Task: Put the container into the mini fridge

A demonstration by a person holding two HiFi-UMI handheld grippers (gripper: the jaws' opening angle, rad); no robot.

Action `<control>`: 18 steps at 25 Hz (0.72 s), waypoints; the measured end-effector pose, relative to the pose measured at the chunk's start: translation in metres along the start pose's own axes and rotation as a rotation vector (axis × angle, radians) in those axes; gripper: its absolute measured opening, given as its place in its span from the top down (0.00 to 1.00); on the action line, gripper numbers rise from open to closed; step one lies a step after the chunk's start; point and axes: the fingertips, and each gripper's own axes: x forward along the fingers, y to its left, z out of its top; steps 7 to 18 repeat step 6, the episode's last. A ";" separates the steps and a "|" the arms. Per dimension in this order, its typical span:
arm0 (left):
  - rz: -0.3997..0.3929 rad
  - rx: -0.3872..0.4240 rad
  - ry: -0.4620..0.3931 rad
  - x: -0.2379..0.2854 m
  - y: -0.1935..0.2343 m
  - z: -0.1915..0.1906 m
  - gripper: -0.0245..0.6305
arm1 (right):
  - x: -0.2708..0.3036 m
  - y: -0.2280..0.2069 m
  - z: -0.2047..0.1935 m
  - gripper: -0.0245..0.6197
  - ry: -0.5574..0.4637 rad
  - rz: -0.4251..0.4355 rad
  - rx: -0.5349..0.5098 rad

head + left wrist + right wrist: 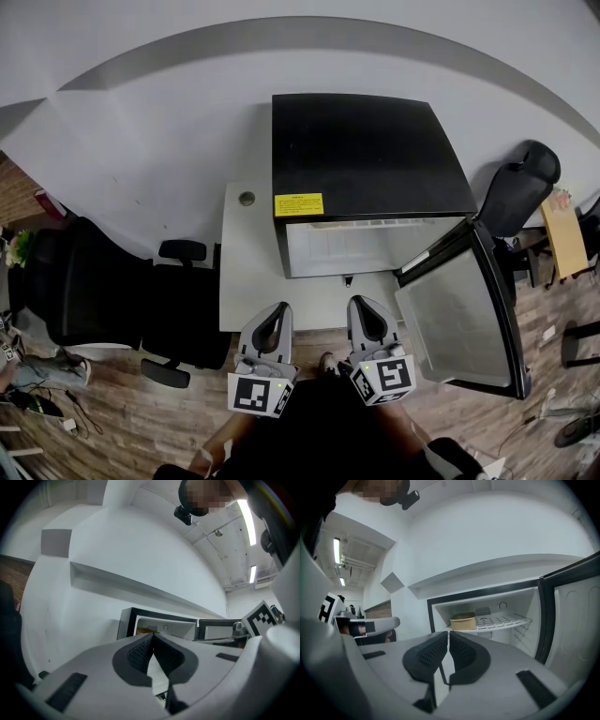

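Observation:
The black mini fridge (366, 159) stands on a white table with its door (464, 314) swung wide to the right. In the right gripper view a tan container (462, 621) sits on the left of the wire shelf (501, 620) inside the fridge. My left gripper (275, 321) and right gripper (364, 315) hover side by side near the table's front edge, short of the fridge. Both are shut and hold nothing. The left gripper (153, 638) points at the fridge opening, and the right gripper (448, 635) faces the shelf.
A white table (246, 272) carries the fridge, with a round cable hole (247, 199) at its back left. Black office chairs (122, 300) stand left of the table, another chair (520, 187) at the right. The open door blocks the right side.

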 end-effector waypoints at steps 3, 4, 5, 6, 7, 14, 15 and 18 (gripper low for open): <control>-0.002 -0.005 -0.001 0.000 0.000 0.000 0.95 | 0.001 0.000 -0.002 0.92 0.008 0.000 0.004; -0.002 -0.006 0.000 0.000 0.000 0.000 0.95 | 0.001 0.001 -0.002 0.92 0.008 0.000 0.004; -0.003 -0.007 0.000 0.000 0.000 0.000 0.95 | 0.001 0.001 -0.003 0.92 0.009 0.001 0.004; -0.003 -0.007 0.001 0.000 0.000 0.000 0.95 | 0.001 0.002 -0.003 0.92 0.009 0.001 0.004; -0.003 -0.007 0.001 0.000 0.000 0.000 0.95 | 0.001 0.002 -0.003 0.92 0.009 0.001 0.004; -0.003 -0.007 0.001 0.000 0.000 0.000 0.95 | 0.001 0.002 -0.003 0.92 0.009 0.001 0.004; -0.003 -0.007 0.001 0.000 0.000 0.000 0.95 | 0.001 0.002 -0.003 0.92 0.009 0.001 0.004; -0.003 -0.007 0.001 0.000 0.000 0.000 0.95 | 0.001 0.002 -0.003 0.92 0.009 0.001 0.004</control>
